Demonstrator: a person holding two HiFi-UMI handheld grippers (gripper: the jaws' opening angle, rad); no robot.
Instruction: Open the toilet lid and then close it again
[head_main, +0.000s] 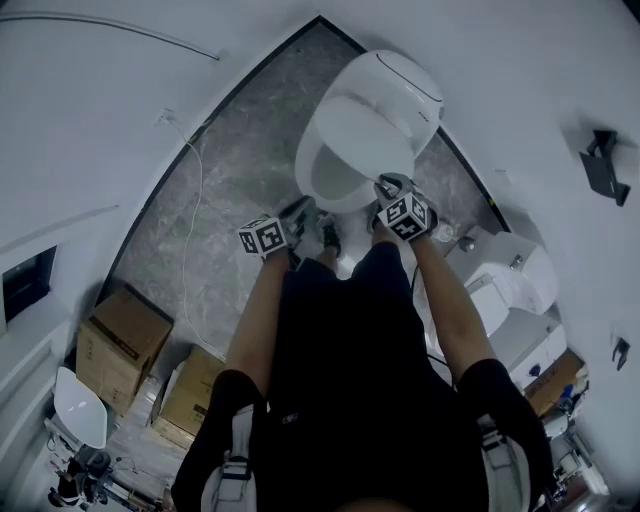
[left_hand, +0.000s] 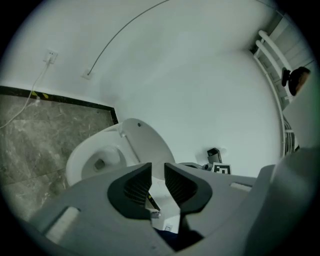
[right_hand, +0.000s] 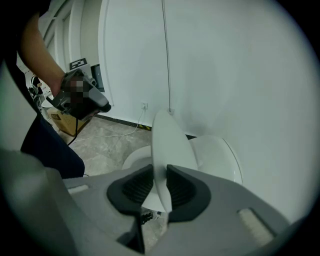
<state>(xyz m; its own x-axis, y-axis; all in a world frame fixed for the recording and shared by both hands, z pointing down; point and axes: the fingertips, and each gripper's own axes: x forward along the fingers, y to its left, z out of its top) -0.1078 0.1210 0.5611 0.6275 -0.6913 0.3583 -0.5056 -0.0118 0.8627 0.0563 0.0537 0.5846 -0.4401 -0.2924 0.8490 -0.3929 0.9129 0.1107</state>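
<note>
The white toilet (head_main: 335, 185) stands in the floor's corner, and its lid (head_main: 365, 140) is tilted up partway over the bowl. My right gripper (head_main: 392, 185) is at the lid's front edge. In the right gripper view the lid (right_hand: 167, 145) runs edge-on between the jaws of the right gripper (right_hand: 160, 175), with both pads against it. My left gripper (head_main: 305, 212) hovers left of the bowl's front, apart from the toilet. In the left gripper view the left gripper (left_hand: 158, 172) has its jaws a narrow slit apart with nothing between them, and the bowl (left_hand: 97, 160) and raised lid (left_hand: 145, 145) lie beyond.
Cardboard boxes (head_main: 120, 345) sit on the marble floor at the left. A white cable (head_main: 195, 200) trails along the floor from the wall. More white sanitary fixtures (head_main: 520, 290) stand at the right, close to the toilet. A dark fitting (head_main: 603, 165) hangs on the right wall.
</note>
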